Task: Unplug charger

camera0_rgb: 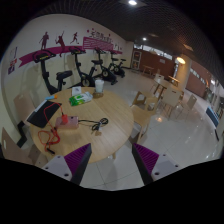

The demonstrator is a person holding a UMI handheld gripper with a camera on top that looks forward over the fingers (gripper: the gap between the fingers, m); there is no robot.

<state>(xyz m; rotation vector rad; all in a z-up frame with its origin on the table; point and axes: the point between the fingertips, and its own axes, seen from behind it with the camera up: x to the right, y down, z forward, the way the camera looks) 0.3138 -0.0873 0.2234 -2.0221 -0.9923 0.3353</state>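
Note:
A round wooden table (112, 128) stands ahead of my gripper (112, 160). On its left part lies a small reddish object (68, 120) with a black cable (92, 124) that curls toward the middle of the table. It is too small to tell the plug or the socket. My fingers (76, 158) are spread wide apart with nothing between them. They hang above the table's near edge and the floor, well short of the cable.
An open laptop (45, 112) sits at the table's left edge. A green box (77, 98) and a white cup (99, 86) stand at its far side. Exercise bikes (62, 72) line the back wall. Chairs and tables (150, 95) stand to the right.

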